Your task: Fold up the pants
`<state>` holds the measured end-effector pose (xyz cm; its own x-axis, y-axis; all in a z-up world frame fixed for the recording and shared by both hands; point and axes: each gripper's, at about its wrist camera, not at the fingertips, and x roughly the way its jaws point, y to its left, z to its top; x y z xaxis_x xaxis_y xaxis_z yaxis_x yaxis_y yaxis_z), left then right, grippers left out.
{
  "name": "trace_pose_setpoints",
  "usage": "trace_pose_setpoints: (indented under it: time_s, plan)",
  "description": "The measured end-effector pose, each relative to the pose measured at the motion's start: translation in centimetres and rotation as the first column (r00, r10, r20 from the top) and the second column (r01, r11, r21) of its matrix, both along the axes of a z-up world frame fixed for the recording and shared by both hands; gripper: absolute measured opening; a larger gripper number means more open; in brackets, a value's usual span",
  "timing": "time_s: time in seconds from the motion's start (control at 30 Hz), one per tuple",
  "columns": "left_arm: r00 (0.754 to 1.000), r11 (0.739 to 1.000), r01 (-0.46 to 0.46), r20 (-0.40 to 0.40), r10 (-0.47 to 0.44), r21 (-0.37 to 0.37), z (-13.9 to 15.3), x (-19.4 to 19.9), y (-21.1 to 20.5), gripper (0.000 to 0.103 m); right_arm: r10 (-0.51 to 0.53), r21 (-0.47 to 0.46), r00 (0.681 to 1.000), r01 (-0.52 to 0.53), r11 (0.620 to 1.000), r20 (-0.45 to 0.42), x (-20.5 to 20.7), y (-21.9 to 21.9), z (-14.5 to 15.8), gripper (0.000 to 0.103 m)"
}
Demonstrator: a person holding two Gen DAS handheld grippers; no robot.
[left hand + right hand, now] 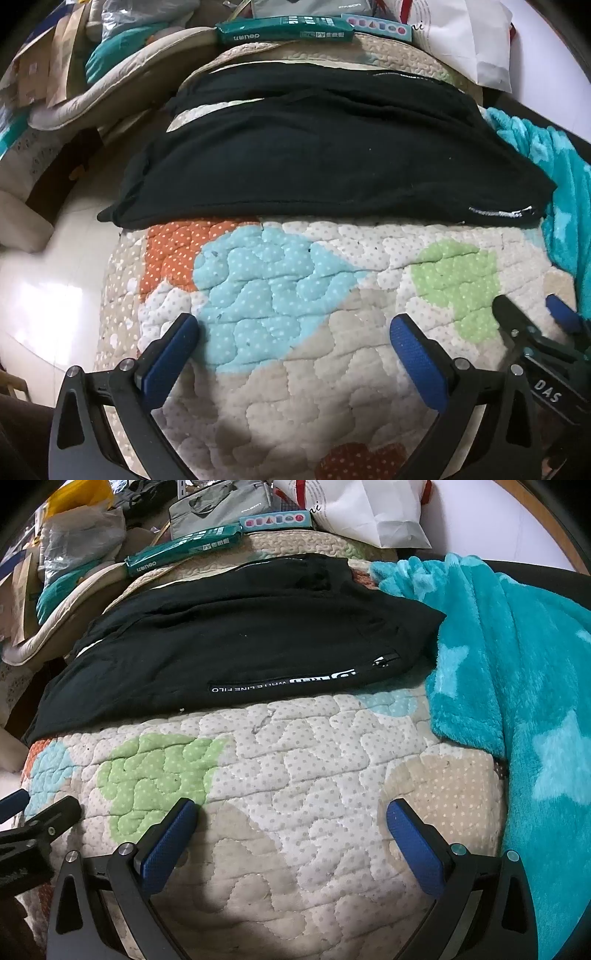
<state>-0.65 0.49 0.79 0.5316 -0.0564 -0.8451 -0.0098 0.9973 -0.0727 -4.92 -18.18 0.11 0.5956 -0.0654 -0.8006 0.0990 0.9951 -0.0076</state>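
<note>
Both tools are hovering wide and empty over the quilt (295,369), left tool (295,339) and right tool (291,823) abreast. Ahead, black pants (325,162) are lying crosswise, waistband end nearer the right tool.

Black pants (229,642) with white lettering are seen on a cream quilt (303,775) dotted and patched green, blue and orange, beside a star-patterned teal blanket (517,657).
</note>
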Motion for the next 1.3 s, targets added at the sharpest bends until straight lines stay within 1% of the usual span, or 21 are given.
trace_pose_setpoints:
  time_s: [0.07, 0.13, 0.2, 0.23, 0.27, 0.33, 0.37, 0.47, 0.53, 0.57, 0.63, 0.7, 0.77, 0.87, 0.9, 0.93, 1.03, 1.1, 1.13, 1.3]
  plan:
    - [0.999, 1.0, -0.024, 0.038, 0.024, -0.003, 0.9, -0.3, 0.5, 0.103, 0.006, -0.005, 1.0, -0.006, 1.0, -0.014, 0.2, 0.0, 0.1, 0.103]
    - [0.994, 0.999, -0.05, 0.097, 0.049, 0.003, 2.3, -0.6, 1.0, 0.103, 0.01, -0.007, 1.0, -0.011, 1.0, -0.028, 0.3, 0.0, 0.3, 0.103]
    - [0.98, 0.996, -0.084, 0.184, 0.08, 0.014, 4.7, -1.1, 1.6, 0.103, 0.022, -0.008, 0.999, -0.023, 1.0, -0.037, 0.5, 0.0, 0.8, 0.103]
    - [0.97, 0.995, -0.096, 0.224, 0.091, 0.011, 5.9, -1.4, 1.9, 0.103, 0.03, -0.009, 0.999, -0.03, 1.0, -0.017, 0.4, 0.0, 1.3, 0.103]
    - [0.953, 0.994, -0.109, 0.283, 0.103, 0.005, 7.6, -1.9, 2.3, 0.103, 0.034, -0.014, 0.999, -0.034, 0.999, 0.008, 0.3, 0.1, 1.8, 0.103]
    - [0.926, 0.993, -0.121, 0.36, 0.113, 0.001, 10.0, -2.6, 2.8, 0.103, 0.059, -0.047, 0.994, -0.055, 0.997, 0.09, -0.2, 0.5, 3.5, 0.103]
    - [0.903, 0.992, -0.126, 0.414, 0.114, 0.003, 11.6, -3.4, 3.1, 0.103, 0.08, -0.063, 0.988, -0.072, 0.995, 0.129, -0.5, 0.8, 4.4, 0.103]
    - [0.857, 0.988, -0.154, 0.499, 0.124, 0.018, 15.3, -4.8, 3.6, 0.103, 0.133, -0.097, 0.969, -0.115, 0.989, 0.21, -1.3, 1.6, 6.3, 0.103]
    - [0.844, 0.986, -0.164, 0.519, 0.131, 0.019, 17.1, -5.3, 4.0, 0.103, 0.152, -0.098, 0.96, -0.132, 0.986, 0.237, -1.8, 1.9, 7.0, 0.103]
    - [0.834, 0.986, -0.169, 0.534, 0.139, 0.007, 18.5, -5.7, 4.4, 0.103, 0.161, -0.096, 0.954, -0.14, 0.985, 0.252, -2.0, 2.0, 7.4, 0.103]
    - [0.815, 0.986, -0.165, 0.559, 0.151, -0.027, 20.3, -6.9, 4.8, 0.103, 0.168, -0.097, 0.947, -0.146, 0.984, 0.274, -2.5, 2.1, 8.0, 0.103]
    - [0.788, 0.985, -0.155, 0.592, 0.171, -0.079, 22.2, -8.1, 5.3, 0.103, 0.175, -0.096, 0.939, -0.153, 0.984, 0.297, -2.8, 2.0, 9.0, 0.103]
    - [0.749, 0.981, -0.143, 0.635, 0.191, -0.128, 24.2, -9.3, 5.9, 0.103, 0.183, -0.098, 0.927, -0.16, 0.982, 0.327, -3.1, 1.9, 10.4, 0.103]
    - [0.71, 0.982, -0.1, 0.68, 0.184, -0.162, 27.3, -9.8, 6.6, 0.103, 0.195, -0.102, 0.899, -0.168, 0.98, 0.393, -3.5, 1.9, 13.1, 0.103]
    - [0.707, 0.983, -0.097, 0.685, 0.178, -0.156, 27.8, -9.9, 6.6, 0.103, 0.195, -0.104, 0.89, -0.167, 0.98, 0.412, -3.7, 1.9, 14.0, 0.103]
    - [0.709, 0.985, -0.102, 0.684, 0.172, -0.141, 28.4, -9.5, 6.6, 0.103, 0.195, -0.098, 0.878, -0.169, 0.981, 0.436, -3.7, 1.6, 15.1, 0.103]
    - [0.735, 0.988, -0.141, 0.662, 0.148, -0.064, 29.6, -8.3, 6.4, 0.103, 0.201, -0.075, 0.865, -0.188, 0.979, 0.46, -3.1, 1.0, 16.9, 0.103]
    - [0.739, 0.986, -0.164, 0.656, 0.152, -0.044, 29.4, -7.8, 6.4, 0.103, 0.197, -0.05, 0.861, -0.197, 0.979, 0.468, -2.5, 0.5, 18.0, 0.103]
    - [0.744, 0.986, -0.159, 0.651, 0.149, -0.044, 29.3, -7.6, 6.5, 0.103, 0.195, -0.037, 0.864, -0.201, 0.979, 0.464, -2.1, 0.2, 18.1, 0.103]
    - [0.802, 0.99, -0.125, 0.581, 0.141, -0.067, 27.3, -5.7, 6.4, 0.103, 0.192, 0.043, 0.899, -0.227, 0.973, 0.394, 0.4, -0.5, 18.6, 0.103]
